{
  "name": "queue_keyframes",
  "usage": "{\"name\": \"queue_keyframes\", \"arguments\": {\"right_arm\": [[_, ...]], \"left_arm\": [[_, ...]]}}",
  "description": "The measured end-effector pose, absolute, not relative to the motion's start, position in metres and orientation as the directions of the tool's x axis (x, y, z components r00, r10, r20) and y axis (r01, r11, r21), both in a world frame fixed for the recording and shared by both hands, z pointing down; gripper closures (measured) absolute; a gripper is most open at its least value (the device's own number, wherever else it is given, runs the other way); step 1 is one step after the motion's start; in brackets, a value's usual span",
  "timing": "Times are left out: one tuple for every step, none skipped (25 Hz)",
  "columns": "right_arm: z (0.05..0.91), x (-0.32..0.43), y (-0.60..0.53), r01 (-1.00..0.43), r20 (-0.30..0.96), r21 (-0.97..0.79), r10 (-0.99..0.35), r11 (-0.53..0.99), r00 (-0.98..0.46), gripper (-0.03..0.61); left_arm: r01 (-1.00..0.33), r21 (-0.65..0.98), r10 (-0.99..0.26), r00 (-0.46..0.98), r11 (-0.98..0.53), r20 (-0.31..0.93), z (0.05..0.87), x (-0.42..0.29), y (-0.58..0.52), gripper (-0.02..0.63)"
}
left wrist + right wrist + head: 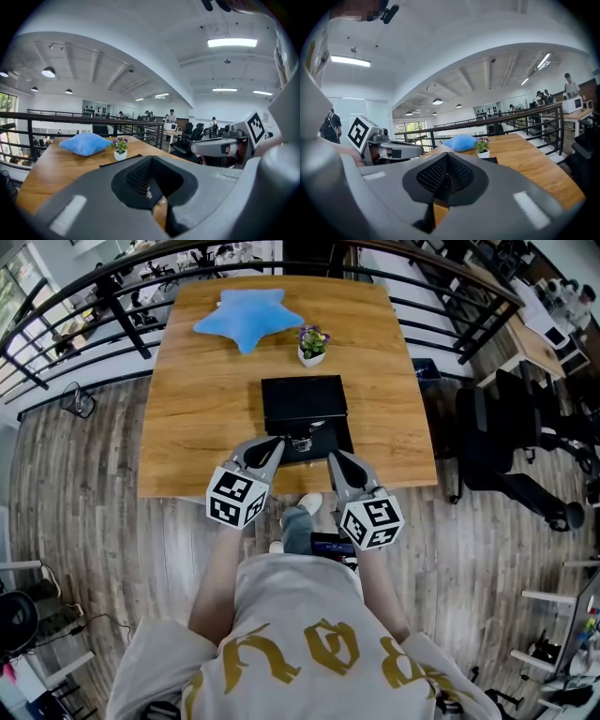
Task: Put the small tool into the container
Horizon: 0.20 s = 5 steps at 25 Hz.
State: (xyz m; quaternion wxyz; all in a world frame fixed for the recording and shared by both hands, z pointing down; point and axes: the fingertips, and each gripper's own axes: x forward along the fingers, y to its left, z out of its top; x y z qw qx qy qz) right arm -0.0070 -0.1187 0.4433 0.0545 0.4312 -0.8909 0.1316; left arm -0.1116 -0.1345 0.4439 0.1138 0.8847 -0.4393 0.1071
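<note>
Both grippers clenched empty at the table's (187,437) near edge

Our left gripper (275,444) and right gripper (335,459) flank the small tool (302,441), which lies on the black container's (303,401) front flap. Potted plant (312,343) and blue pillow (248,317) sit beyond it, not in the way.

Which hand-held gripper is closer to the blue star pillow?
Left. The left hand-held gripper is nearly straight in front of the blue star pillow, on the person's side. The right hand-held gripper is about as far back but off to the pillow's right.
</note>
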Motion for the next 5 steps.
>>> {"name": "queue_keyframes", "arguments": {"right_arm": [[0.4439, -0.0076, -0.1175, -0.782, 0.212, -0.188, -0.753, 0.594, -0.623, 0.555], [0.4445, -0.0082, -0.1163, -0.782, 0.213, -0.188, -0.752, 0.595, -0.624, 0.555], [0.445, -0.0086, -0.1154, -0.781, 0.214, -0.188, -0.751, 0.595, -0.624, 0.555], [0.4455, -0.009, -0.1147, -0.781, 0.215, -0.189, -0.751, 0.596, -0.625, 0.555], [0.4459, -0.0094, -0.114, -0.78, 0.215, -0.19, -0.75, 0.597, -0.626, 0.555]], "left_arm": [[-0.8, 0.106, -0.751, 0.592, -0.59, 0.292, 0.4449, -0.1111, -0.1337, 0.614], [-0.798, 0.105, -0.748, 0.594, -0.593, 0.295, 0.4458, -0.1105, -0.1328, 0.614], [-0.796, 0.104, -0.746, 0.596, -0.596, 0.297, 0.4466, -0.1097, -0.1318, 0.614], [-0.794, 0.103, -0.743, 0.599, -0.599, 0.3, 0.4473, -0.109, -0.1309, 0.614], [-0.792, 0.102, -0.74, 0.601, -0.602, 0.301, 0.4479, -0.1082, -0.13, 0.614]]}}
